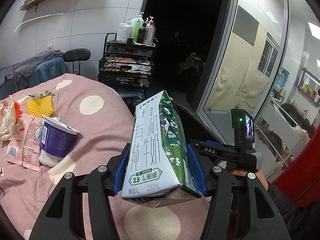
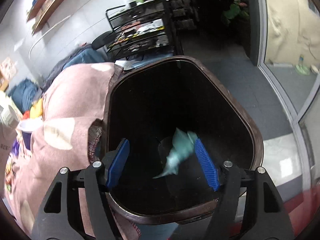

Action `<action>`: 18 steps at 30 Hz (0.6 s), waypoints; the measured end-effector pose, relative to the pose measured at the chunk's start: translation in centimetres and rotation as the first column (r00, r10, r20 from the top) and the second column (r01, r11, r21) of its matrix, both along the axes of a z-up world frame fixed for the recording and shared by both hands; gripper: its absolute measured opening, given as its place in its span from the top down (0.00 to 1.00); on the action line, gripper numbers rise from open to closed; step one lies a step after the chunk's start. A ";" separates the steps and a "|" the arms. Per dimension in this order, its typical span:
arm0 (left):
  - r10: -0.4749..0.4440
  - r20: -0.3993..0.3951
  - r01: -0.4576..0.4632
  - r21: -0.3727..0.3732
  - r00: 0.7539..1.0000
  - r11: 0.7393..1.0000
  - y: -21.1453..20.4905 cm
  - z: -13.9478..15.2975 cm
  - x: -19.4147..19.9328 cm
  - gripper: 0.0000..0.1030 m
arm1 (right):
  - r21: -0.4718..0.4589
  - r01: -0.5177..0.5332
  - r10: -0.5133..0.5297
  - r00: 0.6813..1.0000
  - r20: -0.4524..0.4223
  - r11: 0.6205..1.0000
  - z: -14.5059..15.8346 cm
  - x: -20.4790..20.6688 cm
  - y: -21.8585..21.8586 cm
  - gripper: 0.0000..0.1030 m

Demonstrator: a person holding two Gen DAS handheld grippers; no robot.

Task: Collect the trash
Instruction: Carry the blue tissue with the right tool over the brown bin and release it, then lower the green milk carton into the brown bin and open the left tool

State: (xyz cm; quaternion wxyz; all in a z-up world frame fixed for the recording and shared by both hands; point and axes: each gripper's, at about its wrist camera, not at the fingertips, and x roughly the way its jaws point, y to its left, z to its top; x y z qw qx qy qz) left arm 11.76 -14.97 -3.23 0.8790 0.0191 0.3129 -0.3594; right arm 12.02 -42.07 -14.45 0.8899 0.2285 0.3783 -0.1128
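Here the left gripper (image 1: 160, 168) clamps the white-and-green milk carton (image 1: 154, 150), long axis pointing away, above the pink spotted bedspread (image 1: 96, 124). The dark plastic bin (image 2: 240, 108) lies rightward, under the spread right gripper (image 2: 162, 164), its pale blue scrap (image 2: 178, 152) loose.

Left wrist view looks forward and down, close over the pink bed (image 1: 96, 120); black cart (image 1: 128, 64) at 12 o'clock. Right wrist view faces steeply down, close into the bin (image 2: 258, 138). Both share bed and cart.
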 end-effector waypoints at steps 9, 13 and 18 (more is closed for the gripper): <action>-0.045 -0.034 0.045 0.012 0.998 0.999 -2.7 0.0 1.2 0.46 | -0.043 0.040 -0.039 0.999 0.030 0.998 0.8 -2.1 0.2 0.32; -0.079 -0.067 0.081 0.023 0.995 0.996 -4.7 -0.3 2.0 0.46 | -0.086 0.086 -0.080 0.995 0.064 0.993 2.3 -3.5 -0.1 0.30; -0.107 -0.106 0.113 0.060 0.989 0.992 -7.3 -1.2 3.1 0.46 | -0.114 0.142 -0.132 0.987 0.089 0.983 3.5 -4.6 -1.1 0.28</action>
